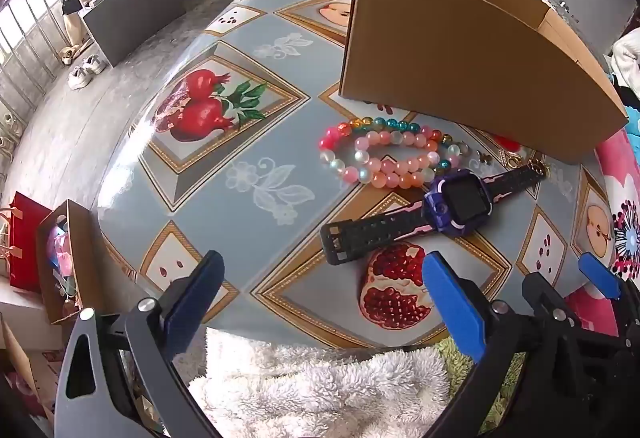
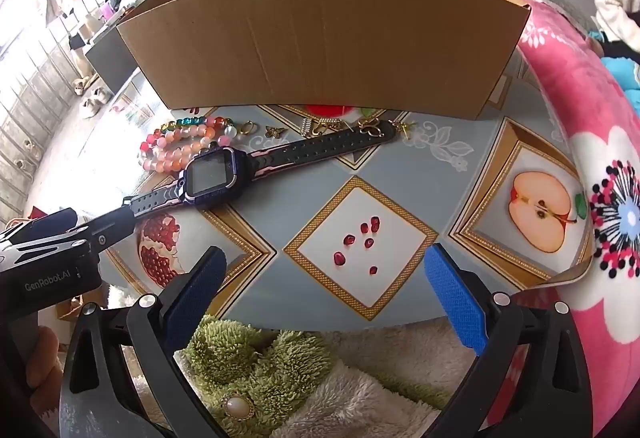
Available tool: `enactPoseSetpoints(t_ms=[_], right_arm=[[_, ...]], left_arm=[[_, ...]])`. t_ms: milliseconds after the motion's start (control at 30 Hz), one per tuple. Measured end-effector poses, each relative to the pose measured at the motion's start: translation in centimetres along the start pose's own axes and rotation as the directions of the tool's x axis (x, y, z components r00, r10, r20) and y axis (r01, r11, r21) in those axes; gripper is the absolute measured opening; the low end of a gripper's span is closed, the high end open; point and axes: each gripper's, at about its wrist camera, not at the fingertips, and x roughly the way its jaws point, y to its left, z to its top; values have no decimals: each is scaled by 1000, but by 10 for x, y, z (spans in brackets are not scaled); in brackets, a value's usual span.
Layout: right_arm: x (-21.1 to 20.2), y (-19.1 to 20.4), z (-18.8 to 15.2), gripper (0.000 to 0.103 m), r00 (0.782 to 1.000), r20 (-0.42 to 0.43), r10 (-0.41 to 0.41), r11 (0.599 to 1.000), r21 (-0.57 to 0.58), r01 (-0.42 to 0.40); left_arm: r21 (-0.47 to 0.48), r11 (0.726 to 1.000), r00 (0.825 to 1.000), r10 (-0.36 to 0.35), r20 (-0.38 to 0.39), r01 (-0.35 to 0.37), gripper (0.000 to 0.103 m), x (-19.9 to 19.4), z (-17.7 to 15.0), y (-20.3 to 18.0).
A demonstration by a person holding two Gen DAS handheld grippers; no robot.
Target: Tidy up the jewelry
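Two blue-padded tools are seen held low at the near edge of a fruit-patterned, blue-grey worktop [image 1: 248,142]. The left tool [image 1: 324,290] is spread wide w/ nothing between its pads; the right tool [image 2: 326,286] is likewise spread wide and empty, above a printed tile of red seeds. A purple-cased smartwatch w/ black-and-pink strap [image 2: 212,178] is laid flat diagonally on the worktop, its near strap end close to the left tool as seen from the right wrist view. Two beaded bracelets, one pink-and-peach, one multicoloured w/ teal and orange beads [image 1: 384,158], are piled just behind the watch, overlapping each other. Small gold-coloured charms and clasps [image 2: 320,128] are scattered along the foot of an open brown cardboard box [image 2: 320,38], which is stood at the far side; its inside can't be seen. A pink floral blanket [image 2: 580,118] is draped at the right.
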Motion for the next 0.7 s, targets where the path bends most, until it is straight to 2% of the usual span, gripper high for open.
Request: enactPoseSetpoints(t_ms=[700], right_arm=[[2, 7, 0, 95, 1000, 6, -5, 1000, -5, 5]], left_arm=[[4, 1000, 1000, 7, 0, -7, 97, 0, 0, 0]])
